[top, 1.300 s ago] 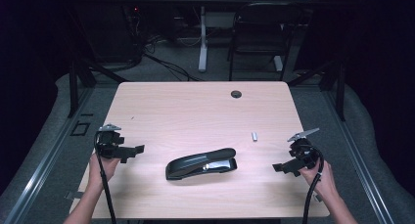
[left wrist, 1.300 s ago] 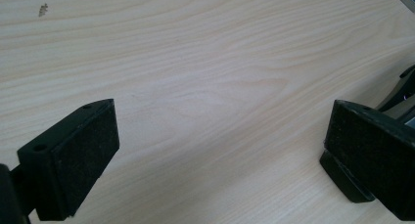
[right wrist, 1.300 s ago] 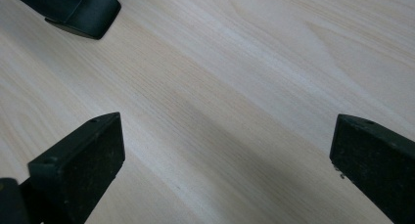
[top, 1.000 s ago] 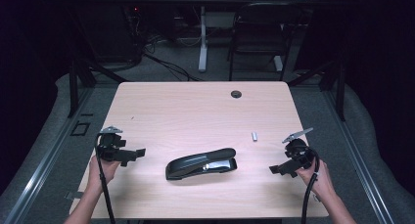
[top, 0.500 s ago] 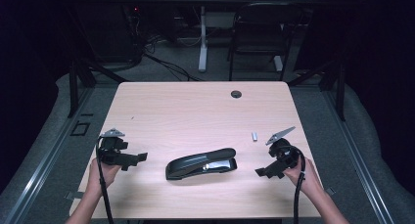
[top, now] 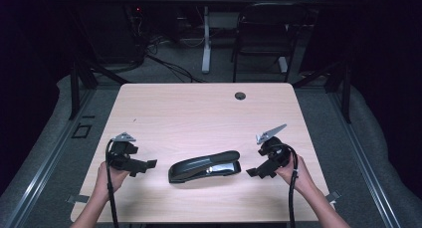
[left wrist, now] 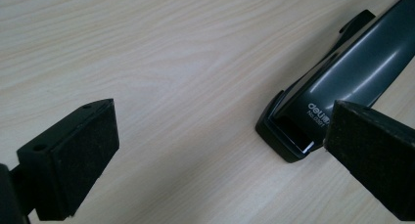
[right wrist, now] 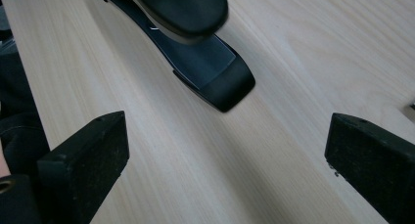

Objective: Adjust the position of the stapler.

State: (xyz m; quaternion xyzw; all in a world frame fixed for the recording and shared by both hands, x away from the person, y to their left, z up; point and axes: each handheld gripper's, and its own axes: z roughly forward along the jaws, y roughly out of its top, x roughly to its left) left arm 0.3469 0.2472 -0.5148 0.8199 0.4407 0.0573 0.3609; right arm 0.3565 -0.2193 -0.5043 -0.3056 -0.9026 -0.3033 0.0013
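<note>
- A black stapler (top: 205, 166) lies flat on the tabletop (top: 199, 113), low in the middle of the high view, its long body running left to right.
- The left claw (top: 144, 165) sits at lower left, released and empty, aimed at the stapler's near end, close but apart.
- The right claw (top: 255, 172) sits at lower right, also spread wide and empty, facing the stapler's base tip.
- Step in hand, as I judge it: the approach from both sides, no grasp yet.
- The next move calls for each claw to straddle its end of the stapler squarely before clenching, so the body does not skid.
</note>
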